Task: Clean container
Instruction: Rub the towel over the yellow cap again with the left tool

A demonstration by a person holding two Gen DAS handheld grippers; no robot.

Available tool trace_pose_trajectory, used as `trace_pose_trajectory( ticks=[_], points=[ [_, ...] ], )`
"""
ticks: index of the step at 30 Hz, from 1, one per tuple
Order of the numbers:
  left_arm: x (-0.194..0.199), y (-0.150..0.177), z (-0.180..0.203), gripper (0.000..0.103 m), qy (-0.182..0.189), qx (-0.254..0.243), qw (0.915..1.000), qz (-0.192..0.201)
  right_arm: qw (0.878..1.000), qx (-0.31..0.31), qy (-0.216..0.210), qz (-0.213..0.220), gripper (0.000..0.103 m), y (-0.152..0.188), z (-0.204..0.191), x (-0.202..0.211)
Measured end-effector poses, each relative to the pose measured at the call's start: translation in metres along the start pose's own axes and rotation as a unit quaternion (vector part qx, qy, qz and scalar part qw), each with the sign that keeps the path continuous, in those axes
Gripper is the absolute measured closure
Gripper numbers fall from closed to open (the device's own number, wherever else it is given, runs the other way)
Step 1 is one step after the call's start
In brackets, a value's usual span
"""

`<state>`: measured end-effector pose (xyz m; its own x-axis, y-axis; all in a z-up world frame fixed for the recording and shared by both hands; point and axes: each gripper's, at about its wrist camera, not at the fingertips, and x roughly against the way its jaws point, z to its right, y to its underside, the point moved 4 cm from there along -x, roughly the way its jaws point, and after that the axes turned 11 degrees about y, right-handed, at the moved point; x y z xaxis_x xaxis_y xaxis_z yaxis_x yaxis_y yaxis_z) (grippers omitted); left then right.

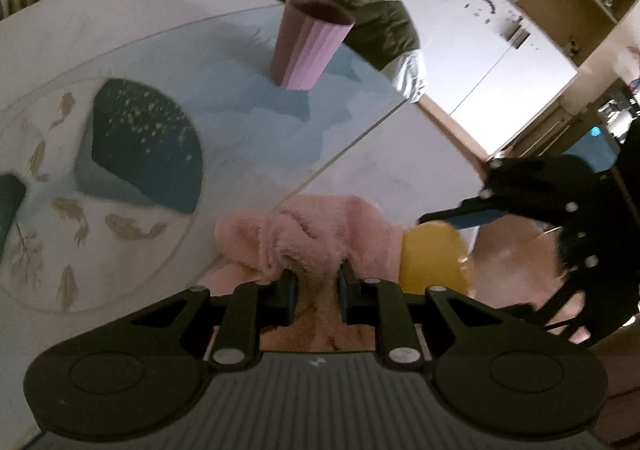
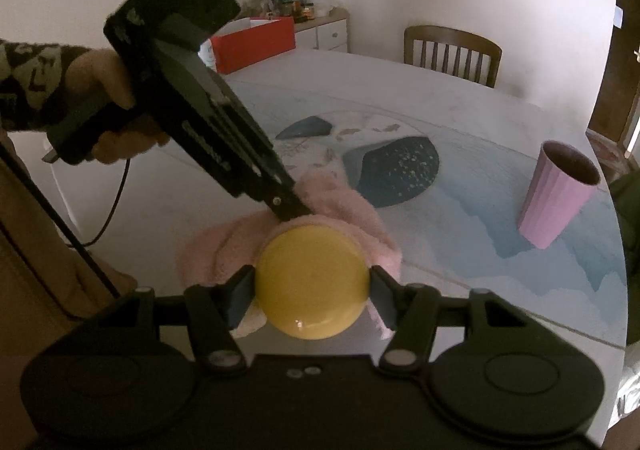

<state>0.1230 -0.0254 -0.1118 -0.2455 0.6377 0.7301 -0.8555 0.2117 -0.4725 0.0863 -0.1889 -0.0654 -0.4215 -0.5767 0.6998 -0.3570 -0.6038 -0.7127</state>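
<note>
Yellow round glossy container (image 2: 312, 282) sits low at frame centre, clamped between the right gripper's (image 2: 312, 284) pads, its opening hidden. Just behind, the left gripper (image 2: 294, 212) pinches the fluffy pink cloth (image 2: 344, 210), which covers its fingertips. Farther right on the white fish-patterned table (image 2: 460, 90) stands a ribbed pink cup (image 2: 556, 198), well apart.
</note>
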Motion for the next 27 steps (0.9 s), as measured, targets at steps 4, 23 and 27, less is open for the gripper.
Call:
trace_pose_trajectory(
  ticks=[4,23,27],
  points=[
    [-0.008,0.006,-0.010,0.084,-0.017,0.018,0.9997,-0.004,1.000,-0.012,-0.008,-0.005,0.042,0.006,0.006,0.003],
    [0.042,-0.026,0.066,0.083,0.007,-0.063,0.9969,0.048,0.999,0.032,-0.001,-0.032,0.043,0.034,0.015,0.004],
    [0.015,-0.031,0.087,0.083,0.019,-0.087,0.9956,0.026,0.999,0.032,-0.005,-0.027,0.043,0.030,0.016,0.005]
  ],
)
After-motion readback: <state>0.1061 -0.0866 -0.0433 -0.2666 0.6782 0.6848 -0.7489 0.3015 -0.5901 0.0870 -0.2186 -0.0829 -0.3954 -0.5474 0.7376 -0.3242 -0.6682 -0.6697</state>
